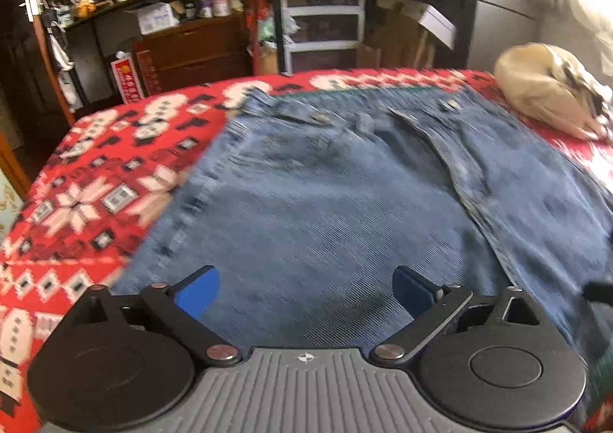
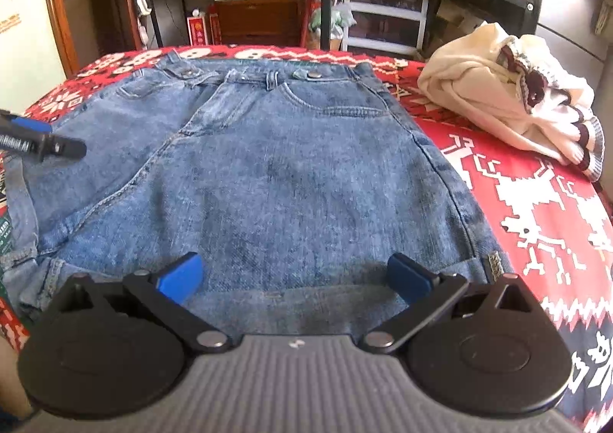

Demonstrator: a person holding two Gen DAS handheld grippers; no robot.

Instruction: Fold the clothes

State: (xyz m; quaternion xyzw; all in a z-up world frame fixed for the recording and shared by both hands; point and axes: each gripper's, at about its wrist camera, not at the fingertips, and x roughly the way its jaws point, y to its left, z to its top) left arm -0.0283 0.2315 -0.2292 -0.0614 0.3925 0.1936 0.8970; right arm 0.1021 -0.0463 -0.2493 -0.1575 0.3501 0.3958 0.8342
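You hold both the left gripper (image 1: 306, 291) and the right gripper (image 2: 295, 276) with jaws spread wide and gripping nothing, low over the blue jeans (image 2: 268, 172), which lie flat on the red patterned blanket (image 2: 517, 203), probably to catch an edge.

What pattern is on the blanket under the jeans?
The knit-look blanket is red with white reindeer and snowflake motifs, clearest in the right wrist view.
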